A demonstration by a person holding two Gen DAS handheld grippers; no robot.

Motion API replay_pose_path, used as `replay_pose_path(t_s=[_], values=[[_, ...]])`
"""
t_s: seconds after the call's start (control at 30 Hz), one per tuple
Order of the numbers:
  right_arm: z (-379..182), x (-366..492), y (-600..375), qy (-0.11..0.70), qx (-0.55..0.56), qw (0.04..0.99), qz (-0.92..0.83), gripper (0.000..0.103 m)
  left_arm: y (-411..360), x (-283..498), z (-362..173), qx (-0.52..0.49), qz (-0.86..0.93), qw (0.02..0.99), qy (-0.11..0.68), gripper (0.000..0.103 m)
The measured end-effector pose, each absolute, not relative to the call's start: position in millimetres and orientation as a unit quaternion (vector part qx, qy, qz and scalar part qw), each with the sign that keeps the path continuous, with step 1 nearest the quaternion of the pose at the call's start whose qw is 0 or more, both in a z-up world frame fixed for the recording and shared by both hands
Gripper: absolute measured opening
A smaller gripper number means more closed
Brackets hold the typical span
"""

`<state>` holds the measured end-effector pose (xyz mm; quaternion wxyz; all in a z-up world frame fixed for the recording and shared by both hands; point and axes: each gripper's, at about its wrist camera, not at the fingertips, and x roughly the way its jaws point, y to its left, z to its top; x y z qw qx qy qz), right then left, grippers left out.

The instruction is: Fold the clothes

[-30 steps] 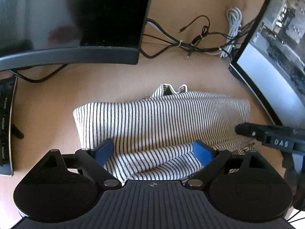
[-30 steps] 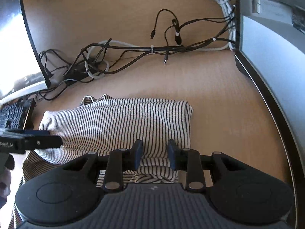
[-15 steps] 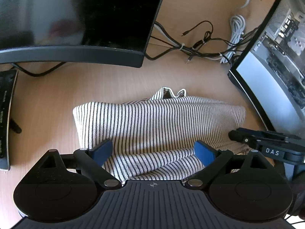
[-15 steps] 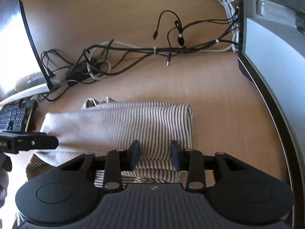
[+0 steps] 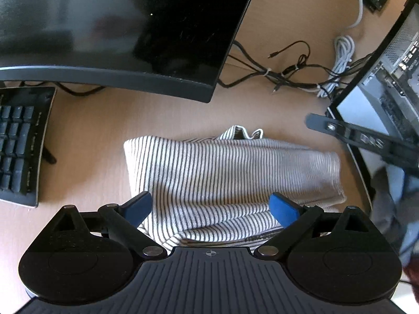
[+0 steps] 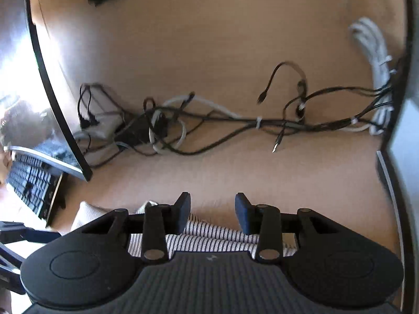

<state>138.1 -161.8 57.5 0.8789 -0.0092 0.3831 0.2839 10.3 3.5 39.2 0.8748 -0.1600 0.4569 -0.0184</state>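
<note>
Striped garment (image 5: 225,180) lies on the desk (image 5: 86,141) in a layered bundle, between monitor (image 5: 117,26) and my grippers. Left gripper (image 5: 210,208): fingers spread wide, holding nothing, above the near edge. Right gripper (image 6: 211,213): parted, empty, above the far edge. Judgement: looks folded; if squaring up, press edges flat and avoid the cables (image 6: 235,123).

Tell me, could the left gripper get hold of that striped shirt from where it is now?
Probably yes. The left gripper is open, its blue fingers spread over the near edge of the striped shirt, which lies folded on the desk. Nothing sits between them.
</note>
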Motion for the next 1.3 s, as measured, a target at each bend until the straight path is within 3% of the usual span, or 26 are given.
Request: replay_pose_path(t_s=[0.77, 0.83, 0.9, 1.0, 1.3], values=[[11, 166, -101, 0.436, -0.076, 0.823, 0.358, 0.041, 27, 7, 39, -0.166, 0.05, 0.871, 0.459, 0.101], [12, 164, -98, 0.43, -0.087, 0.824, 0.358, 0.031, 28, 7, 37, -0.169, 0.05, 0.871, 0.459, 0.101], [20, 151, -109, 0.434, -0.061, 0.822, 0.365, 0.013, 31, 5, 37, -0.173, 0.053, 0.87, 0.458, 0.101], [32, 132, -125, 0.438, -0.024, 0.817, 0.375, 0.007, 36, 2, 36, -0.18, 0.058, 0.87, 0.456, 0.101], [68, 76, -173, 0.447, 0.089, 0.794, 0.401, 0.006, 50, -13, 46, -0.204, 0.057, 0.88, 0.424, 0.101]])
